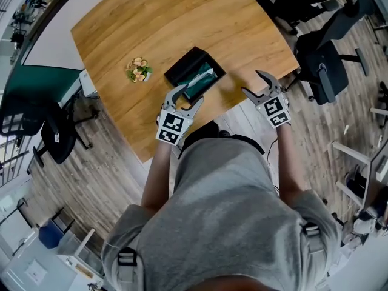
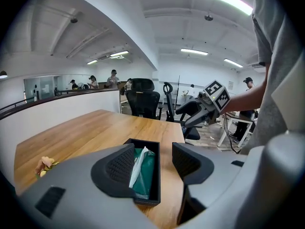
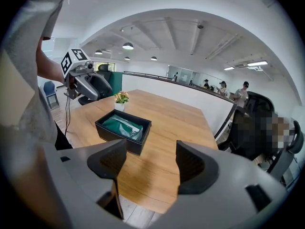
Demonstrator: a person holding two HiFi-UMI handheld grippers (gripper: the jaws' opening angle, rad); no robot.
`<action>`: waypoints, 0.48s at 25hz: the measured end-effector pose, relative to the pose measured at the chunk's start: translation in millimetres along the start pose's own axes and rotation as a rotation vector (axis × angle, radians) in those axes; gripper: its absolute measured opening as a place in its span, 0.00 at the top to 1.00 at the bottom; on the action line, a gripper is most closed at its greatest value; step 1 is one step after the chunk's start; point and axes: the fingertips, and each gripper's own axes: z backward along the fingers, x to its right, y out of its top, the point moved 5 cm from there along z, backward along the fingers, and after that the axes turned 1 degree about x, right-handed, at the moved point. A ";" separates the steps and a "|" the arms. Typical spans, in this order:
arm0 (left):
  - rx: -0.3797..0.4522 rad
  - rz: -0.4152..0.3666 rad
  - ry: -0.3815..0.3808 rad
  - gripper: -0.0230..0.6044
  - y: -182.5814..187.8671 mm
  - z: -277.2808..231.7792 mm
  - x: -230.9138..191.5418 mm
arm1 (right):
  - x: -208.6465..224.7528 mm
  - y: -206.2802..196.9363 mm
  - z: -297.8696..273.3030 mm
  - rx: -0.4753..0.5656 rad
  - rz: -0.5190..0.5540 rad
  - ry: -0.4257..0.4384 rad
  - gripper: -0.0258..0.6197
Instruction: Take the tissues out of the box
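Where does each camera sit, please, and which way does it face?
Head view: on the person's head, facing steeply down at the table; shows grey shirt, left claw, right claw.
Left gripper view: on the left claw, facing across the box toward office chairs; own open jaws, right arm.
Right gripper view: on the right claw, facing the box and flowers; own open jaws, left arm.
Shared: all three show the box.

we hold both arms forward, elbows bent, bare forearms reaching out from short grey sleeves. our left gripper (image 1: pixel 190 94) points ahead and slightly right, its jaws wide apart. our right gripper (image 1: pixel 253 82), well apart on the right, angles inward to the left, its jaws also wide apart and gripping nothing.
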 end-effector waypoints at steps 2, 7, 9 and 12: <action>-0.017 -0.007 -0.022 0.54 -4.2 -6.0 -4.8 | 3.1 3.1 -4.1 -0.005 -0.009 -0.016 0.44; -0.060 -0.030 -0.053 0.55 -16.1 -21.0 -15.1 | -5.5 5.5 -15.4 -0.011 -0.025 -0.014 0.44; -0.072 -0.035 -0.055 0.55 -21.3 -27.2 -17.3 | -10.8 1.6 -18.9 -0.019 -0.030 -0.003 0.45; -0.097 -0.032 -0.062 0.56 -27.2 -34.4 -19.3 | -14.0 -3.2 -23.5 -0.028 -0.046 0.004 0.45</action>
